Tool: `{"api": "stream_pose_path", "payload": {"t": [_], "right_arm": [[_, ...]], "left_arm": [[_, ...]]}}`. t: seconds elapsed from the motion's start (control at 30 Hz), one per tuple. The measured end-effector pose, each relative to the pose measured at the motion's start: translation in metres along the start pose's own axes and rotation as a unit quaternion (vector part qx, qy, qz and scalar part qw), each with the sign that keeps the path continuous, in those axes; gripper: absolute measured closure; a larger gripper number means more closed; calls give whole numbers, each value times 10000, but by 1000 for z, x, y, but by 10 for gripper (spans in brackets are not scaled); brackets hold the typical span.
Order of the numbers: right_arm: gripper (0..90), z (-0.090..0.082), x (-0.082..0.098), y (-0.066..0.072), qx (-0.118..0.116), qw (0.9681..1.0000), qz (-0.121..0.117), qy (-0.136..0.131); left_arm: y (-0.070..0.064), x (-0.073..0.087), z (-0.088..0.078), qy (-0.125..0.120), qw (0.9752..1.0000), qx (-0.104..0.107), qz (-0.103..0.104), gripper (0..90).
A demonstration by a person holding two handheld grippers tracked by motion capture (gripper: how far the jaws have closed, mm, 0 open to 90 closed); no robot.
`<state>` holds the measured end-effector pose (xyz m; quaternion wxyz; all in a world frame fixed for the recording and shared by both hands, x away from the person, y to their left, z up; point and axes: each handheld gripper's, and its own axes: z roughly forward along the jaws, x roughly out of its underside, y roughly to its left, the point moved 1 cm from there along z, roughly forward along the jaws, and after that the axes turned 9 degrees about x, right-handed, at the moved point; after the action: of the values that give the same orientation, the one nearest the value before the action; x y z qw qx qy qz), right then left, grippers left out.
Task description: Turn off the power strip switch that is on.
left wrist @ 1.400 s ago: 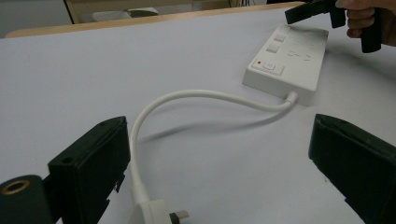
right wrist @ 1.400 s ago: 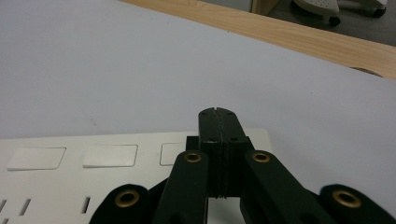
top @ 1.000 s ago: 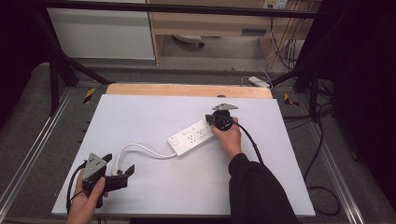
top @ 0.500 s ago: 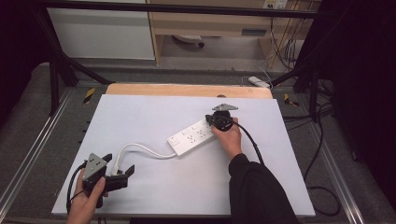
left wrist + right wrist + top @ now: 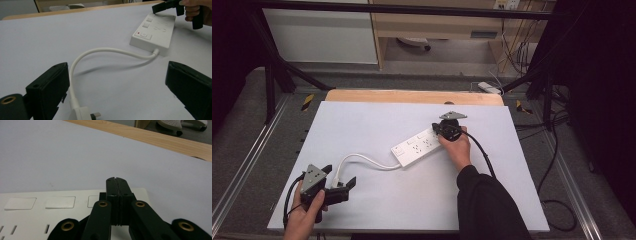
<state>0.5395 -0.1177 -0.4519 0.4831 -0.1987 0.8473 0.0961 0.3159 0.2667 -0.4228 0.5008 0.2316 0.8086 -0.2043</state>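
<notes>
A white power strip [image 5: 418, 146] lies slantwise in the middle of the white tabletop [image 5: 377, 125]. Its white cable [image 5: 362, 160] curves toward the front left and ends in a plug [image 5: 81, 113]. My left gripper [image 5: 339, 175] lies low at the front left with its jaws wide open, the plug and the cable's end between them, untouched [image 5: 117, 66]. My right gripper [image 5: 443, 129] is shut with nothing in it, its tips [image 5: 116, 180] over the strip's far end [image 5: 50, 215]. I cannot tell whether they press on it. The right gripper [image 5: 160, 7] also shows far off in the left gripper view.
A wooden strip [image 5: 412, 96] borders the table's far edge. Metal rails [image 5: 247, 160] run along both sides. Black cables [image 5: 552, 165] hang down on the right, and another white power strip [image 5: 488, 87] lies on the floor behind the table.
</notes>
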Motion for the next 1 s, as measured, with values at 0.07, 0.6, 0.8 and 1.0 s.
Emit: {"api": "stream_pose_path", "payload": {"t": [0.07, 0.6, 0.8, 1.0], "right_arm": [[899, 0, 0, 0, 2, 10000, -11, -2], [898, 0, 1, 0, -22, 10000, 31, -21], [897, 0, 1, -1, -34, 10000, 32, -44], [897, 0, 2, -1, -42, 10000, 41, -68]], "left_arm": [[0, 0, 0, -1, 10000, 1, 2, 57], [0, 0, 0, 7, 10000, -4, 2, 56], [0, 0, 0, 20, 10000, 18, -12, 57], [0, 0, 1, 27, 10000, 11, -7, 56]]}}
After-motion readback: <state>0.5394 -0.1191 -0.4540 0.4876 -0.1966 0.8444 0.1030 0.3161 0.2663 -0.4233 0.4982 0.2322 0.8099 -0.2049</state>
